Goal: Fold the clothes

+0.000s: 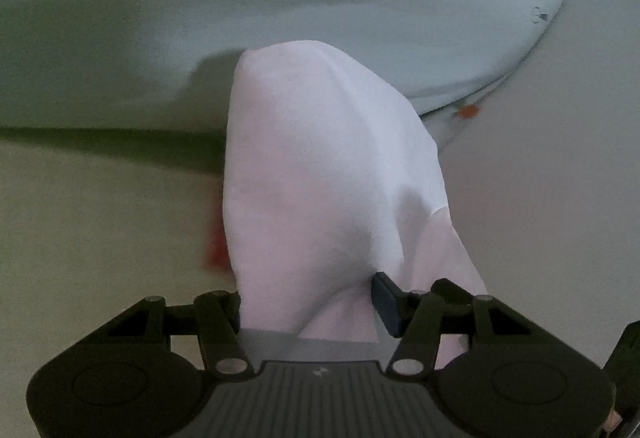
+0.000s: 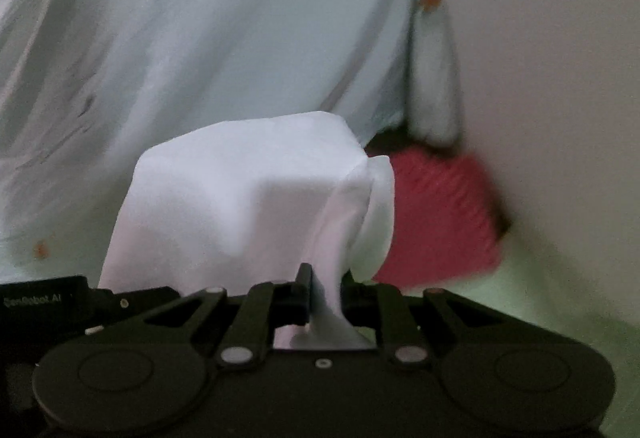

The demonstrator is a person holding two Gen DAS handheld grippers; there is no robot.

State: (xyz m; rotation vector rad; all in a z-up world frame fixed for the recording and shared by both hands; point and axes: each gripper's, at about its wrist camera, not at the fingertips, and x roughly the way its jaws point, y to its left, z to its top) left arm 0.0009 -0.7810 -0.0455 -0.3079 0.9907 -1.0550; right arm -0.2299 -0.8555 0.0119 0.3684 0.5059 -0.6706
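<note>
Both tongs have hold of the white garment (image 1: 332, 174), which is lifted clear of the pale surface (image 1: 100, 218) and hangs bunched in front of each camera. Left tongs (image 1: 312, 302) stand fairly wide, with a thick fold of the cloth filling the gap; only the dark pad at 3 o'clock (image 1: 386, 302) shows, the other being buried under fabric. Right tongs (image 2: 324, 290) are clenched almost closed on a thin pinched ridge of the same white garment (image 2: 248, 198).

Behind it lies a pale blue printed cloth (image 2: 220, 38) with small orange motifs, spread from 9 to 1 o'clock, and something red (image 2: 436, 214) sits at 3 o'clock, just beside the lifted white fabric.

My worry is the uneven grip: the left side holds a fat wad, the right only a sliver, so a pull apart could slide the thin edge out. I would also expect the drooping fabric to drag the red thing or the blue cloth along, and a bunched hold like this could well lay down a crooked fold.
</note>
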